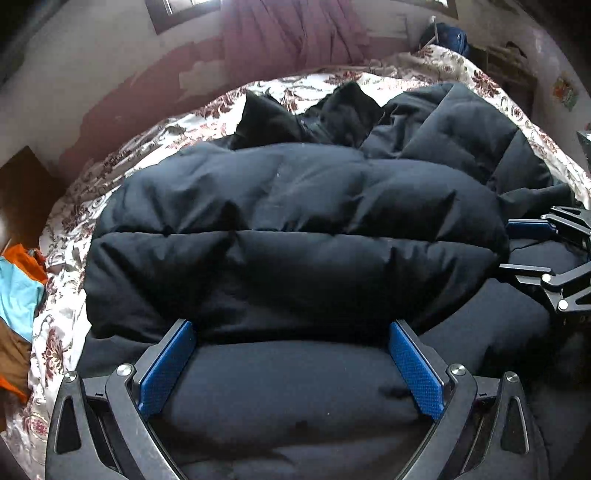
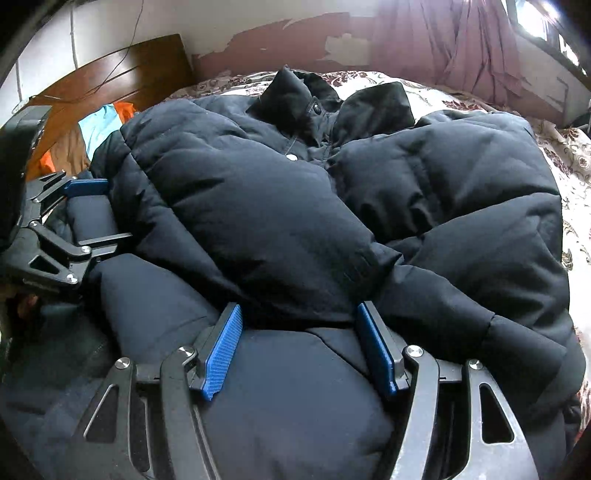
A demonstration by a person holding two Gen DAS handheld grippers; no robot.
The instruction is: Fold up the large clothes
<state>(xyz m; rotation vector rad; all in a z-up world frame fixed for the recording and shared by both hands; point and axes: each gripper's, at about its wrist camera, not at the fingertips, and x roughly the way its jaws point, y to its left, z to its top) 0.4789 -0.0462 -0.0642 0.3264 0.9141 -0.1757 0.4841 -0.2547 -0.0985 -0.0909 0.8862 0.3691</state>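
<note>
A dark navy puffer jacket [image 1: 295,206] lies front up on the bed, with its black collar [image 2: 306,99] at the far end and both sleeves folded in over the chest. My left gripper [image 1: 291,328] is open over the jacket's near part, its blue pads [image 1: 166,369] wide apart with puffy fabric bulging between them. It also shows at the left edge of the right wrist view as the left gripper [image 2: 116,210]. My right gripper [image 2: 299,308] stands open beside it on the same near part, with fabric lying between the pads. The right gripper [image 1: 508,245] also appears at the right edge.
The floral bedsheet [image 1: 74,229] surrounds the jacket. A heap of orange, turquoise and brown clothes [image 1: 18,295] lies at the bed's left side by a wooden headboard [image 2: 110,70]. A maroon curtain [image 1: 288,33] hangs on the far wall with peeling paint.
</note>
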